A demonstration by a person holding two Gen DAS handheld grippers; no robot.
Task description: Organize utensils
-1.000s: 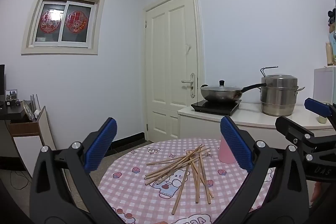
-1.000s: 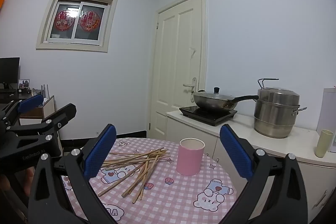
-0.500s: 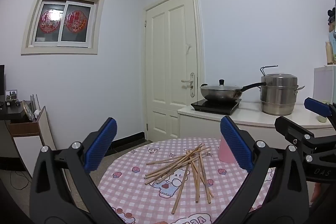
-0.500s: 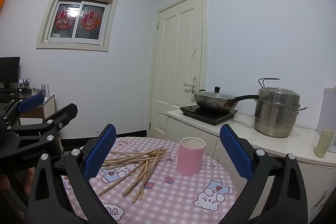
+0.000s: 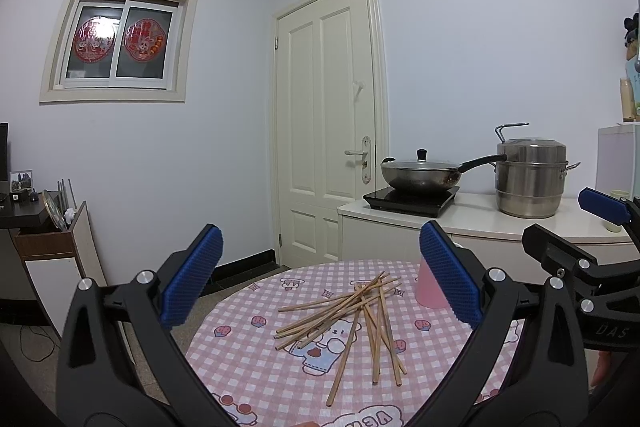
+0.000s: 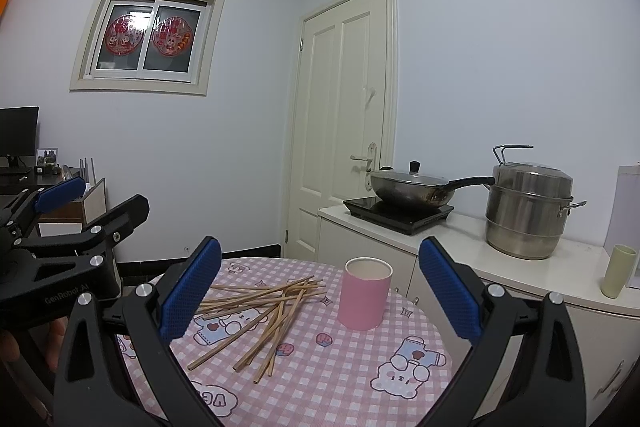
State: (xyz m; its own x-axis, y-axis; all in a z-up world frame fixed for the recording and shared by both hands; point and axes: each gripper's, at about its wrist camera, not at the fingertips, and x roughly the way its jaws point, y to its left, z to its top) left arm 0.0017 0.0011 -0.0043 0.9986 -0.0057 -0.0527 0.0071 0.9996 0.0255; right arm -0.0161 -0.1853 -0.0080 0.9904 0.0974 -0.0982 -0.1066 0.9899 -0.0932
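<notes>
I am holding the left gripper [image 5: 320, 275] above the near edge of the round bench [image 5: 248, 359], its blue fingers [image 5: 191, 281] standing wide apart with nothing between them. The chopsticks [image 5: 352, 319] are lying in a loose, crossed heap at the lower centre of the left wrist frame, flat on the pink checked cloth. A pink cup [image 5: 428, 289] is standing upright just right of the heap, partly hidden behind the right-hand finger.

I am keeping the right gripper [image 6: 320, 275] level over the same bench, its fingers [image 6: 450, 293] also spread apart and gripping nothing. In the right wrist frame the chopsticks [image 6: 260, 311] are sitting lower centre-left and the cup [image 6: 364, 293] is standing just to their right, not touching them. The left gripper [image 6: 60, 227] is showing at the left edge.

A wok [image 6: 412, 189] and a steel pot [image 6: 528, 213] are resting on the white counter at the right.
</notes>
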